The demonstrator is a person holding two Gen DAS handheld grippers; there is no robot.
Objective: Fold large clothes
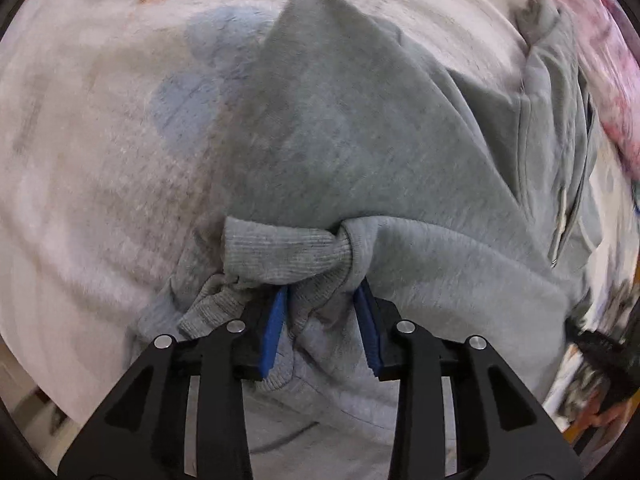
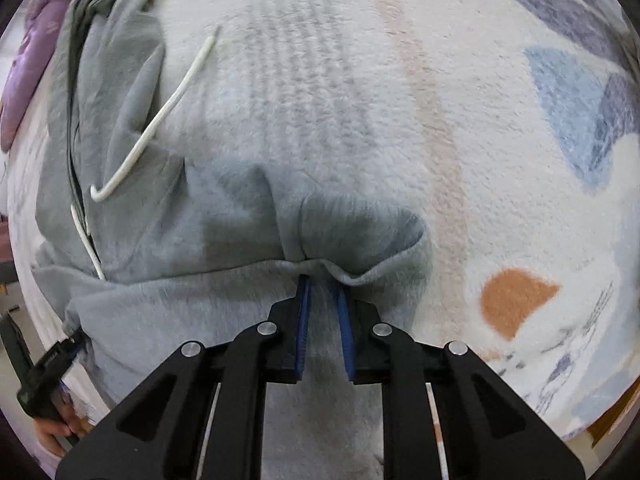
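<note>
A grey hooded sweatshirt [image 1: 340,140] lies on a pale fleece blanket [image 1: 80,160]. My left gripper [image 1: 322,296] is shut on the sweatshirt's ribbed cuff and bunched hem [image 1: 280,252], lifting the fabric a little. In the right wrist view the same sweatshirt [image 2: 168,232] lies at the left, with its white drawstring [image 2: 160,116] and zipper showing. My right gripper [image 2: 322,284] is shut on a folded edge of the sweatshirt [image 2: 340,268]. The left gripper also shows at the lower left of the right wrist view [image 2: 76,338].
The blanket [image 2: 440,120] has blue, grey and orange patches [image 2: 516,300]. A pink and purple patterned cloth [image 1: 600,60] lies beyond the sweatshirt, also in the right wrist view [image 2: 28,80]. The bed's edge and floor show at the lower corners.
</note>
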